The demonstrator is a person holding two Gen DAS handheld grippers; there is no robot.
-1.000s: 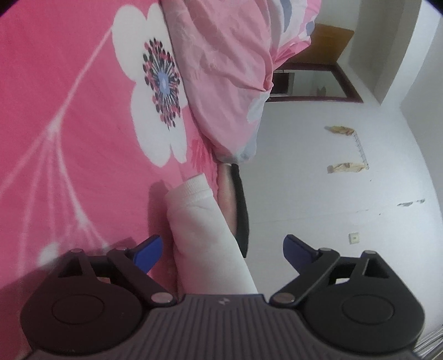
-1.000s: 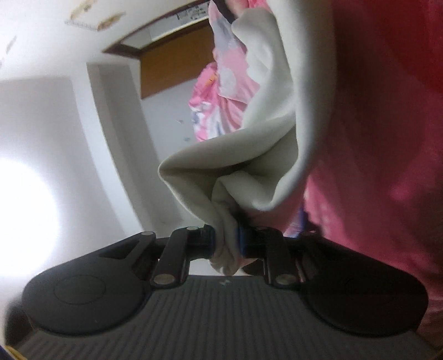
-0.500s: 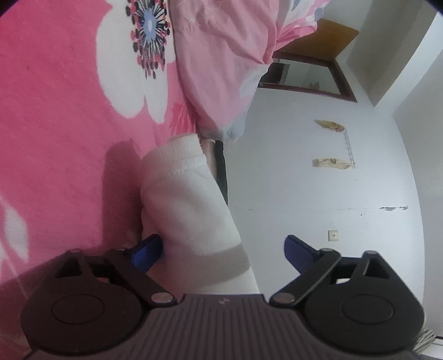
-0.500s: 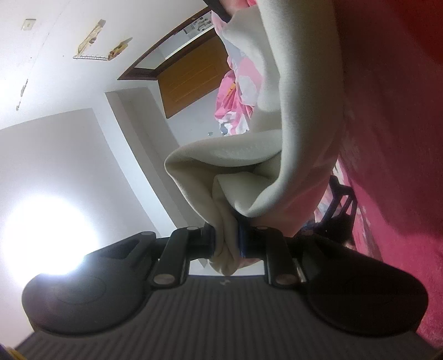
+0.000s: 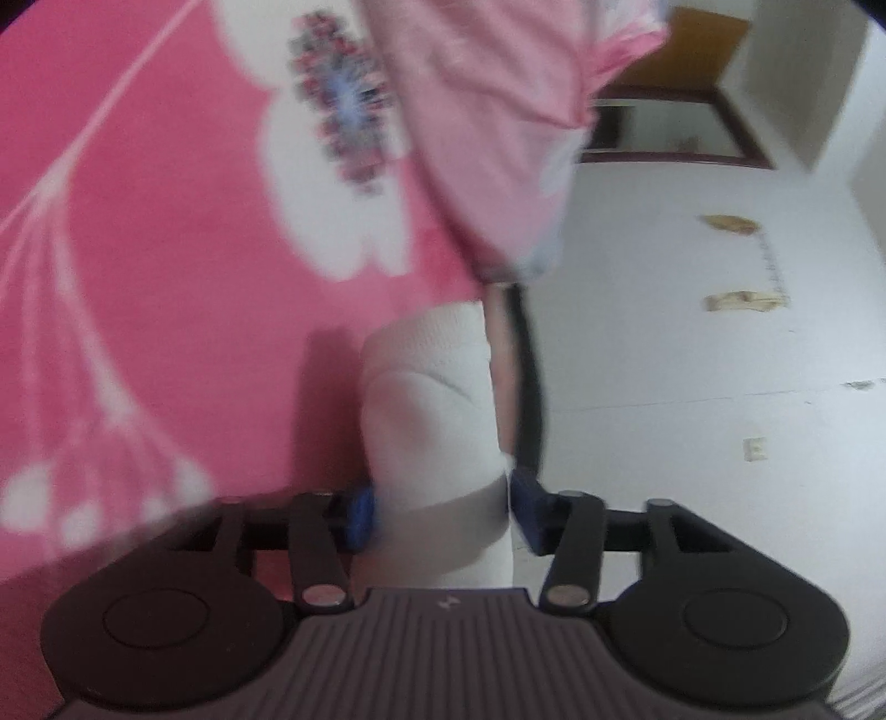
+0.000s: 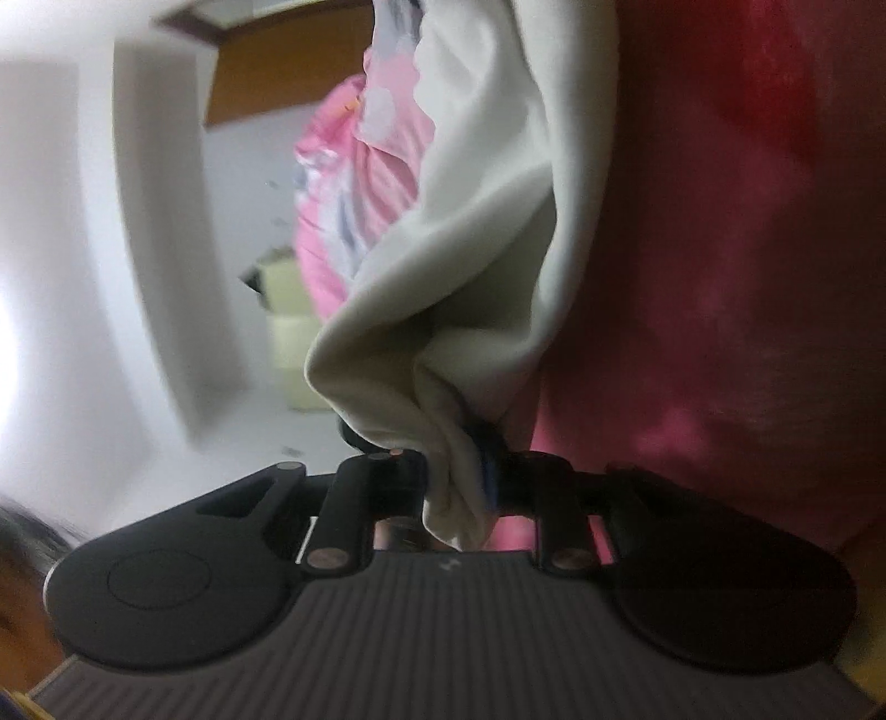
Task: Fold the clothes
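Cream-white garment [image 6: 476, 232], a soft knit with a ribbed cuff [image 5: 426, 343], hangs stretched between the two grippers above the pink flowered bedspread [image 5: 138, 249]. It is light and limp: it sags and bunches wherever it is unsupported, and it holds no crease unaided. It is not fragile or slippery. Judged from the drape, the best hold points are the cuff end and a thick gathered edge, where several layers give the pads something to bite.

Right gripper [image 6: 462, 487]: the jaws sit nearly closed with a bunched fold of the garment pinched between them. They have just been opening slightly, yet the cloth remains clamped.

Left gripper [image 5: 437, 515]: the jaws stand about half open around the sleeve, just behind the cuff. They have just been closing, and both blue pads [image 5: 359, 512] now touch the fabric on either side. One second earlier they stood wide apart with the sleeve lying loose between them.

Further changes from the earlier pictures: the sleeve now fills the gap between the left jaws, and the cuff appears larger and nearer. In the right view the hanging cloth has twisted and the room behind has swung round.

A rumpled pink quilt [image 5: 498, 138] lies beyond the sleeve, toward the far edge of the bedspread. Behind it stand a white wall [image 5: 692, 387] and a wooden door [image 5: 686, 50].
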